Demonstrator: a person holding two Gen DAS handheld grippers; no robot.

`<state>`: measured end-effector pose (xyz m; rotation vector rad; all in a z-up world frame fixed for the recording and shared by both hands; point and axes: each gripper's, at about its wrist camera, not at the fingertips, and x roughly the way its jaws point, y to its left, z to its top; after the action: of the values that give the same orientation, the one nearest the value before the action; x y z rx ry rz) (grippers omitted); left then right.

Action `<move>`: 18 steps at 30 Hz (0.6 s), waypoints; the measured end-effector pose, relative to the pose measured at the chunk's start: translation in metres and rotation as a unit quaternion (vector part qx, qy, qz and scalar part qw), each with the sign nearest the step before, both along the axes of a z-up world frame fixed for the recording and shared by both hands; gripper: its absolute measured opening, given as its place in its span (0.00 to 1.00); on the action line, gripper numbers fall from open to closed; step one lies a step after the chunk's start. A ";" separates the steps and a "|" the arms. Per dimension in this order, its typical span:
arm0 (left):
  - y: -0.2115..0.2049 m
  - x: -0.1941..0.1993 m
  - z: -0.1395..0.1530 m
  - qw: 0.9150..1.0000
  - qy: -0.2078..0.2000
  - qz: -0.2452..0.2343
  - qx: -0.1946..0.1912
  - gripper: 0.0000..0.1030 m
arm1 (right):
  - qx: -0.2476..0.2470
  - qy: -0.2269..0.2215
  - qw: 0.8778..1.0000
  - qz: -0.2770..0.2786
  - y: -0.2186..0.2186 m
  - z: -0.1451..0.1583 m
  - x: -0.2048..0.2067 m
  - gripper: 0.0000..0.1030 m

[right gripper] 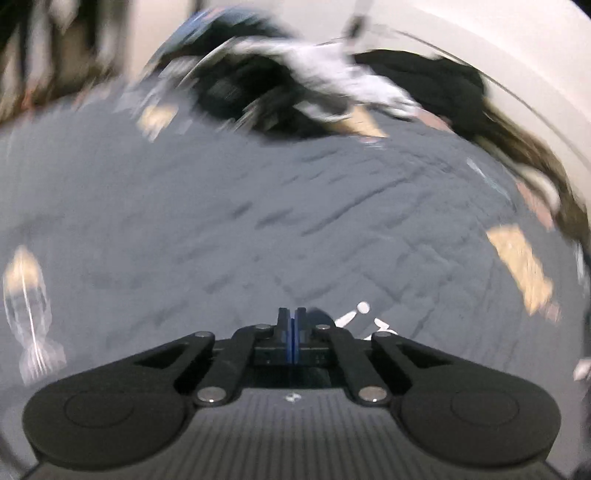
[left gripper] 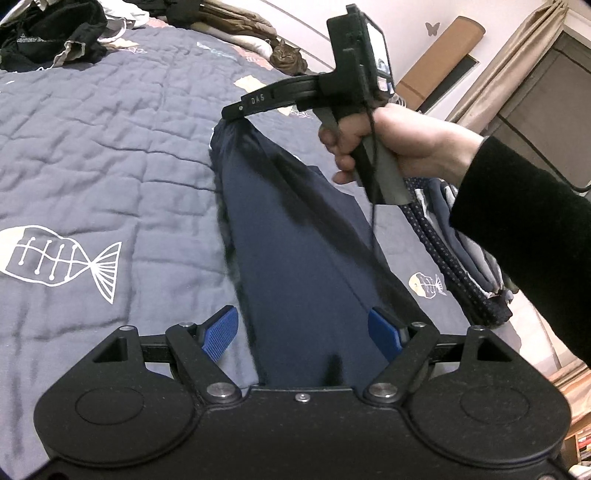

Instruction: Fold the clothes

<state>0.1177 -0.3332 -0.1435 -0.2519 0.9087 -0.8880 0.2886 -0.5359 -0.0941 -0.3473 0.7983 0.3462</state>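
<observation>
Two grippers are at work on one navy garment (left gripper: 295, 266), which lies in a long strip on the bed. My right gripper (left gripper: 236, 118) has its jaws pressed together on the far end of the strip, pinching a bunched corner and lifting it off the quilt (left gripper: 110, 155). My right hand (left gripper: 388, 147), in a black sleeve, squeezes the trigger. In the right wrist view, the same right gripper (right gripper: 292, 328) shows its blue pads meeting, with only a sliver of dark cloth beside them; that view is badly blurred.

My left gripper (left gripper: 303, 332) has its jaws spread wide, one blue pad on each side of the near end of the garment. Whether the pads press the cloth or only frame it, I cannot tell.

I judge the fold to be partway: the garment looks already narrowed lengthwise, and the end-to-end fold is not yet done. A folded stack (left gripper: 465, 258) sits at the right, so some clothes are finished. A dark pile (left gripper: 55, 37) at the far left corner of the bed waits unfolded.

The quilt is grey-blue with white fish-skeleton prints. A tabby cat (left gripper: 288, 57) rests at the far edge. Beyond are a pale wall with a butterfly sticker (left gripper: 433, 28) and a beige curtain (left gripper: 509, 74).
</observation>
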 end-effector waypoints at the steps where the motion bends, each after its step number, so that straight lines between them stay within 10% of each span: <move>1: 0.000 0.000 0.000 1.000 0.000 0.000 0.001 0.74 | 0.017 0.002 1.000 -0.017 -0.005 -0.001 0.004 0.01; 10: -0.004 -0.002 -0.002 1.000 0.003 0.000 0.012 0.74 | 0.184 -0.002 0.969 -0.164 -0.046 -0.002 0.017 0.02; 18: -0.003 -0.001 -0.007 1.000 -0.001 0.015 0.022 0.74 | 0.230 -0.033 0.951 -0.203 -0.095 0.044 -0.089 0.28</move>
<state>0.1168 -0.3360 -0.1507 -0.2254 0.9200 -0.8397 0.1996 -0.6307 -0.0503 0.2433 0.6799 0.1245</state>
